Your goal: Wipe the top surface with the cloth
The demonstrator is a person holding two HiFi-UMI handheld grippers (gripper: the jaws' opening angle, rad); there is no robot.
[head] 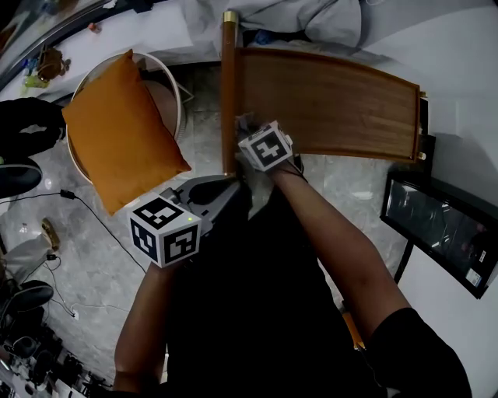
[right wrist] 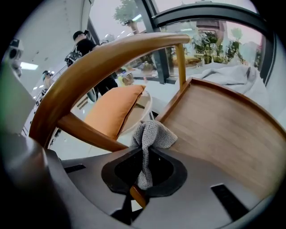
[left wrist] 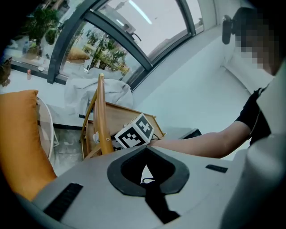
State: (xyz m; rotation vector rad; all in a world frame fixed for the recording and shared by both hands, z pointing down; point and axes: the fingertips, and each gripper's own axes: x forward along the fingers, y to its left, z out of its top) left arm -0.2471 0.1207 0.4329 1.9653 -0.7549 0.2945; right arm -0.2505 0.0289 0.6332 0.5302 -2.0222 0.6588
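A wooden tray-like top (head: 327,101) with a raised rim stands ahead of me. A wooden rail (head: 228,93) runs along its left end. My right gripper (head: 247,132) is at the top's near left corner, beside the rail, shut on a grey knitted cloth (right wrist: 149,138). The cloth bunches out past the jaw tips and lies at the edge of the wooden top (right wrist: 223,129). My left gripper (head: 222,190) hangs lower and to the left, off the top, its jaws together with nothing between them. In the left gripper view the right gripper's marker cube (left wrist: 134,132) shows beside the rail (left wrist: 103,116).
An orange cushion (head: 120,128) rests on a round white chair (head: 175,85) to the left. A black screen (head: 440,229) leans at the right. A pale fabric heap (head: 311,19) lies behind the top. Cables (head: 70,194) trail on the marble floor. People (right wrist: 82,47) stand far off.
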